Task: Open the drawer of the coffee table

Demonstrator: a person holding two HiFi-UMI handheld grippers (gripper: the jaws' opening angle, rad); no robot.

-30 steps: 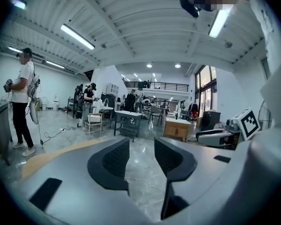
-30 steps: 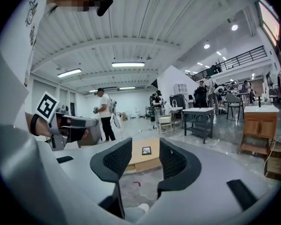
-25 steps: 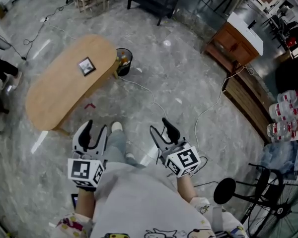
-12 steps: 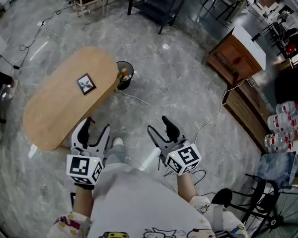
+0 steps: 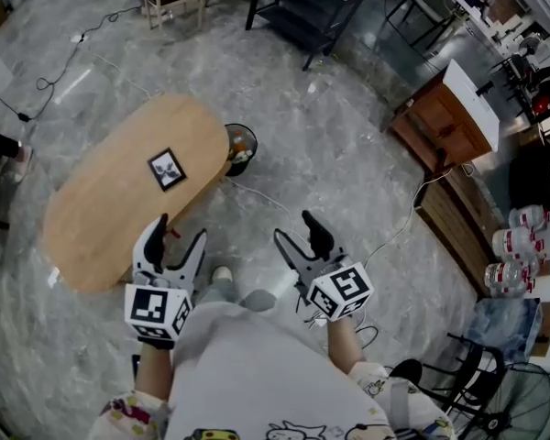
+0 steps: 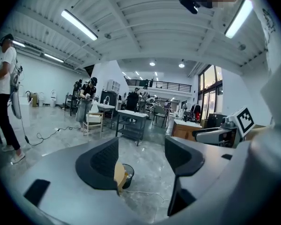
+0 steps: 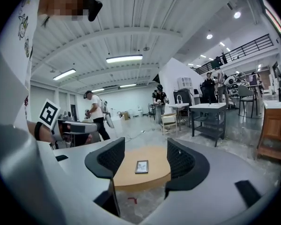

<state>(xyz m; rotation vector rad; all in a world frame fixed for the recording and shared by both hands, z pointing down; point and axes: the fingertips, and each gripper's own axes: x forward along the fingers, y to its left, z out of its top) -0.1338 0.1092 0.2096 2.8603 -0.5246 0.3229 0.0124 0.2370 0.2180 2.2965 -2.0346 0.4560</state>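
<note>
— Found the drawer?

— Not so far. Seeing only the top of the oval wooden coffee table (image 5: 110,200), just ahead of the left gripper (image 5: 181,230) and off to the left of the right gripper (image 5: 294,227). Presumably tucked under the top along one side, hidden from above.

— And the grippers?

— Opening both pairs of jaws at this moment, with nothing between either pair. Well short of touching the table.

— Expecting trouble with the pull?

— Probably little. Looks like stiff wood, so should slide rather than flex. Might stick, or drag the whole table along if jerked. Best to hook a handle or the lower lip of the front at its middle and pull straight and level. Could steady the top with the other gripper.

— Anything in the way?

— Noting a marker card (image 5: 167,169) flat on the top, beyond the left gripper; no bother. Also a black waste bin (image 5: 241,150) just beside the table's far end, ahead between the two grippers. Then a white cable (image 5: 273,198) snaking over the floor (image 5: 348,154) from the bin toward the right gripper; worth stepping around. Plus a small red scrap (image 7: 131,200) by the table's near edge. Still cannot tell which side holds the drawer, so better to crouch and look first
</note>
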